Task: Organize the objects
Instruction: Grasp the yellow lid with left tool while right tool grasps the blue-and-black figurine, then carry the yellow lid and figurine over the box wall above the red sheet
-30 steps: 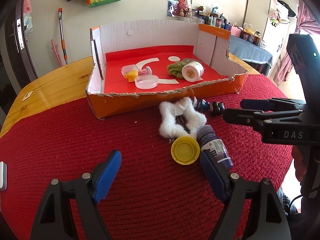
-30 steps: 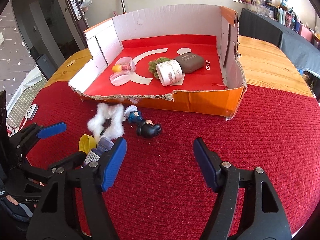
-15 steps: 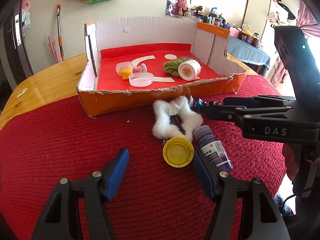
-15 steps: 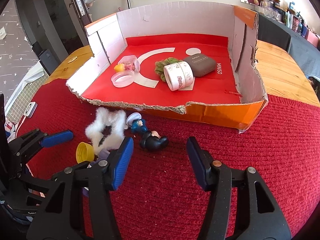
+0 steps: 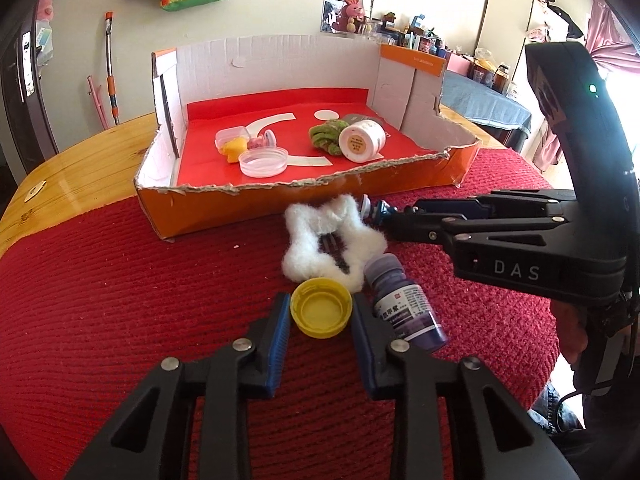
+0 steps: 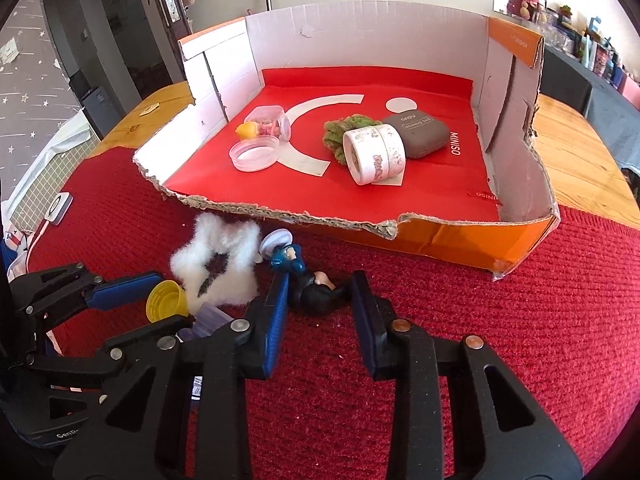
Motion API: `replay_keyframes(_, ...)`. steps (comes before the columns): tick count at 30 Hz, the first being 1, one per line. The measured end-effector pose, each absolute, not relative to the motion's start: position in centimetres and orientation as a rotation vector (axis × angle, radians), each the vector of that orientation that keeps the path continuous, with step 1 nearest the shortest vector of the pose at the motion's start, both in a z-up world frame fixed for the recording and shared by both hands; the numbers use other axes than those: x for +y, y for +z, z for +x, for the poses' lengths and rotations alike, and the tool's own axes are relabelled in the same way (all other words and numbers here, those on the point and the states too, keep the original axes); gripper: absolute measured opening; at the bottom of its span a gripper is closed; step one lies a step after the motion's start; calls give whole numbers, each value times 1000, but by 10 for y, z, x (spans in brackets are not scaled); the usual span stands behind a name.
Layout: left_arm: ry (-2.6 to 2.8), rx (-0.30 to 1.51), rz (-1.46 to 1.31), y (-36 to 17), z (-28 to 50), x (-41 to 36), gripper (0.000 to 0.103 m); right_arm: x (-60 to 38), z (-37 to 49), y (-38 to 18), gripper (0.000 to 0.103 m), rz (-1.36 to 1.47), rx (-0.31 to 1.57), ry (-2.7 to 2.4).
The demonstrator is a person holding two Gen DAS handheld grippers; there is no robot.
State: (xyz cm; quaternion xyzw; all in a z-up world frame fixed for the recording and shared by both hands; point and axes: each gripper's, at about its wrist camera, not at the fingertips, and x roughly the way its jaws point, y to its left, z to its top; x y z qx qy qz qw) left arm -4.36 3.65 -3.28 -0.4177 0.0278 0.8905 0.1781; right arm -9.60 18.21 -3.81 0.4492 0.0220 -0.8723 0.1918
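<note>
A yellow cap [image 5: 321, 313] lies on the red cloth between the blue pads of my left gripper [image 5: 320, 312], which closes around it; the pads look at or near its rim. A purple bottle [image 5: 404, 302] lies just to its right, and a white fluffy star [image 5: 332, 236] lies behind it. My right gripper [image 6: 318, 294] straddles a small black-and-blue figurine [image 6: 310, 288], with its jaws partly closed and a gap left. The orange cardboard box [image 6: 440, 228] stands behind them.
The box holds a clear lid [image 6: 254, 154], a small clear container [image 6: 266, 120], a green scrunchie [image 6: 340, 132], a white tape roll [image 6: 374, 154] and a grey case [image 6: 418, 134]. The wooden table [image 6: 576, 152] extends to the right. A small white device [image 6: 58, 206] lies on the left.
Both grippers moved forward and narrowed. The left came around the yellow cap and the right came around the figurine.
</note>
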Motion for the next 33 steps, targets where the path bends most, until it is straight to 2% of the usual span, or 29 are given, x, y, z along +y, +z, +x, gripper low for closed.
replay_keyframes(33,2610,34,-1106,-2,-45,15,31,189,-69,-1,29,1162,0,-2467)
